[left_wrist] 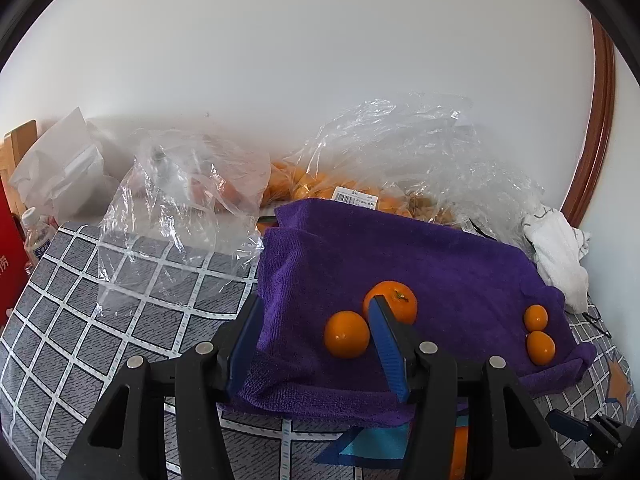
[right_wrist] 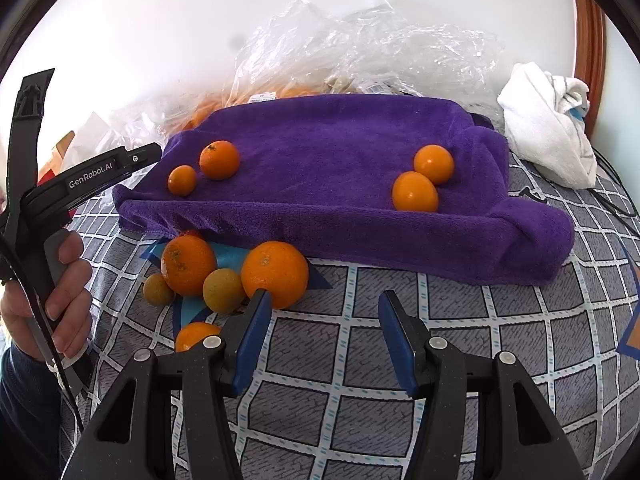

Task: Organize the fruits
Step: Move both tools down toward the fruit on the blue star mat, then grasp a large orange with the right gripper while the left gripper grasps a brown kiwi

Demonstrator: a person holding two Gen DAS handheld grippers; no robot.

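Four oranges on a purple towel as two hand-held grippers hover with jaws wide and empty

The left gripper hangs over the towel's near-left corner, its right finger in front of the large orange and just beside a smaller orange; two small oranges touch each other at the towel's right side. In the right wrist view the right gripper sits low over the grey checked cloth, its left fingertip just in front of a big orange in a loose cluster of fruit below the towel's front edge. A hand grips the left gripper's handle at far left. Clear plastic bags holding more orange fruit lie behind the towel, a crumpled white cloth to its right
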